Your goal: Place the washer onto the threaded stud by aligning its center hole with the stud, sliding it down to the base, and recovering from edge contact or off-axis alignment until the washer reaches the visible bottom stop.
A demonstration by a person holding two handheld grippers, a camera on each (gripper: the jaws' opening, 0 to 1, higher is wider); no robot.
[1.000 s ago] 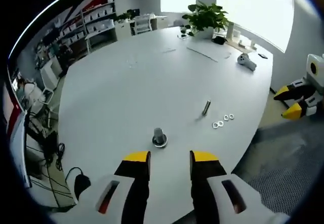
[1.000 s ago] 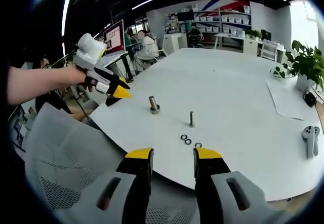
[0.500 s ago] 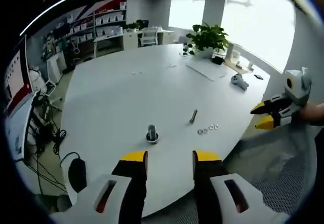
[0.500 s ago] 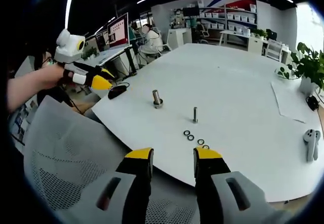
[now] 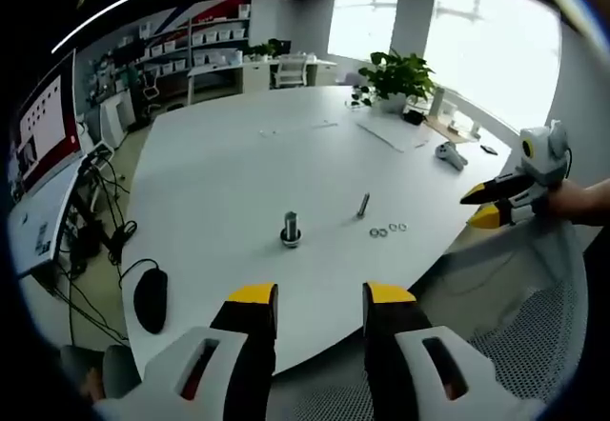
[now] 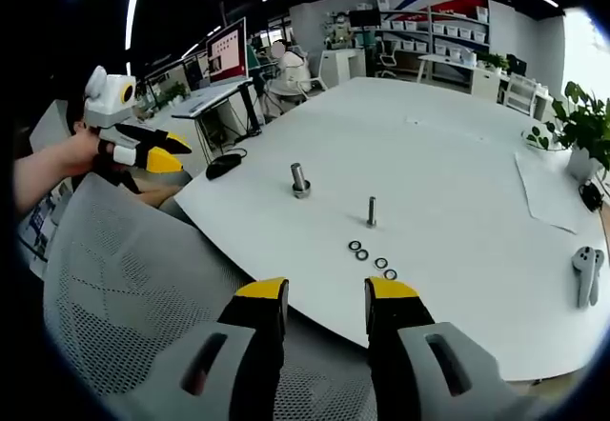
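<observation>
Ahead of our spread, empty right tool (image 6: 324, 297), washers (image 6: 372, 254) lie before the stud (image 6: 372, 211); left tool (image 5: 319, 302) likewise spread, off the counter (image 6: 457, 154).

Place: open-plan office
Signs: big white counter (image 5: 229, 173), computer screen (image 6: 231, 50), shelves of boxes (image 5: 205, 35), mesh chair (image 6: 124, 278), potted plant (image 5: 396, 73)

Bare table (image 6: 457, 145) surrounds stud (image 6: 372, 211), washers (image 6: 372, 256) and thick bolt (image 6: 299, 179); mesh chairback (image 6: 124, 297) fronts it.
</observation>
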